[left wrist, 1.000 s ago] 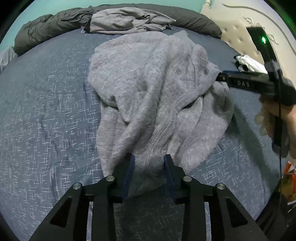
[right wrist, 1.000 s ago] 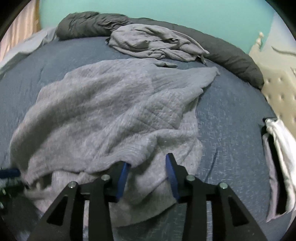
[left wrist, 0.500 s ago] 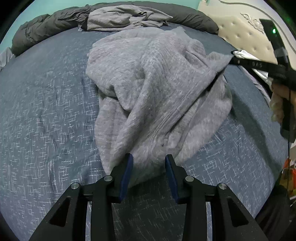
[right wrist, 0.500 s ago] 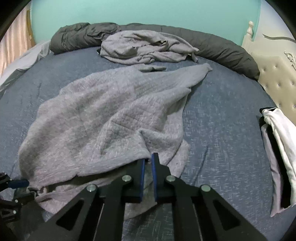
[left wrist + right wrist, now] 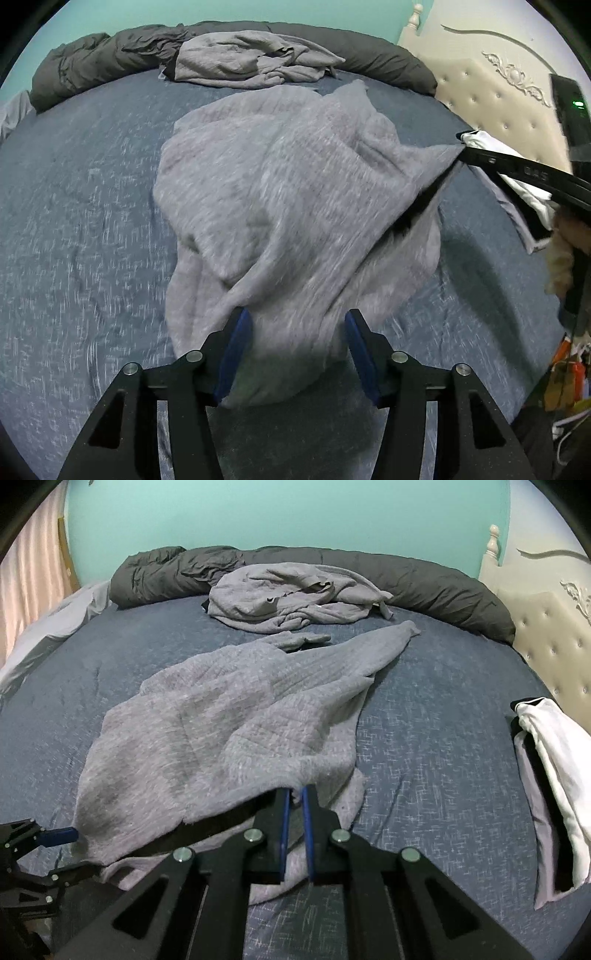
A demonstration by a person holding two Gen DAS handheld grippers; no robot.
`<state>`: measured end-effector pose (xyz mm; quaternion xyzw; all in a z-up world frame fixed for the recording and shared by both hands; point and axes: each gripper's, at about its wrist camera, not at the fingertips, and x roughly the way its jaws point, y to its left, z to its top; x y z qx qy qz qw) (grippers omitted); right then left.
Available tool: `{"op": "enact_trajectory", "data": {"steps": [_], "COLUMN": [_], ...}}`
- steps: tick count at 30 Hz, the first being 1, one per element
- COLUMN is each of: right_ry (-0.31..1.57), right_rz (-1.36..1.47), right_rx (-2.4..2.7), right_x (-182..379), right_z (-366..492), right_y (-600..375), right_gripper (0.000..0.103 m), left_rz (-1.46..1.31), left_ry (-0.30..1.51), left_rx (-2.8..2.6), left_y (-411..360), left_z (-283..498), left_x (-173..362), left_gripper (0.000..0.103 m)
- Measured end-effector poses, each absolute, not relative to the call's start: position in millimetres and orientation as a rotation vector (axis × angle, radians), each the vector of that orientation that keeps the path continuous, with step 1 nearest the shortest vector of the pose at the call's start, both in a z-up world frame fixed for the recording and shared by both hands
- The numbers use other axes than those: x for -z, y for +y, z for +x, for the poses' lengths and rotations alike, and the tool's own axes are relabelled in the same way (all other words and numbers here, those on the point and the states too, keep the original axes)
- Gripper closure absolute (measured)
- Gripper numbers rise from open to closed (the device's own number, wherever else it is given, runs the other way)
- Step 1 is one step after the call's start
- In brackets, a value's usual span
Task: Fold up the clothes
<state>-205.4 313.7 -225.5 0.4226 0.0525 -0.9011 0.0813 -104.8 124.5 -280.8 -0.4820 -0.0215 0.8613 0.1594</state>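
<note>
Left gripper: the left gripper (image 5: 297, 341) stood at 6 o'clock in its own view, its blue-padded fingers (image 5: 236, 345) spread wide apart, the near hem of the garment lying between them without being pinched.
Task garment: the grey knit sweater (image 5: 291, 206) lay crumpled in the middle of the blue bedspread (image 5: 81, 236), one sleeve trailing toward 12 o'clock and its edge at 3 o'clock lifted off the bed.
Right gripper: the right gripper (image 5: 294, 805) was closed on a fold of the grey knit sweater's edge, its fingers nearly together with cloth pinched between them; in the left view it reached in from 3 o'clock.
Hand: a hand (image 5: 563, 254) held the right gripper's handle at 3 o'clock.
Other clothes: a second grey garment (image 5: 295, 596) sat bunched at 12 o'clock against a rolled dark duvet (image 5: 424, 579); a white and black garment (image 5: 554, 760) lay at 3 o'clock, well apart from the sweater.
Backdrop: a teal wall (image 5: 288, 513) stood beyond the bed, a tufted cream headboard (image 5: 495, 96) at 2 o'clock.
</note>
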Motion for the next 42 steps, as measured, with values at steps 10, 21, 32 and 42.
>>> {"op": "enact_trajectory", "data": {"steps": [10,21,32,42], "right_ry": [0.11,0.309,0.429,0.326], "right_rz": [1.272,1.386,1.363,1.251], "right_rx": [2.655,2.491,2.547,2.635], "right_x": [225.1,277.2,290.2,253.5], "right_z": [-195.6,-197.3,-208.2,-217.7], "right_y": [320.1,287.2,275.1,284.1], "right_gripper": [0.096,0.051,0.076,0.097], "left_rz": [-1.391,-1.489,-1.464,-1.388], "left_ry": [0.065,0.152,0.073,0.109], "left_rx": [-2.483,-2.465,-2.475,-2.495], "left_y": [157.7,139.1,116.4,153.5], "left_z": [-136.5,-114.7,-116.7,-123.5], "left_x": [295.4,321.9,310.5,301.4], "left_gripper": [0.045,0.042,0.074,0.046]}}
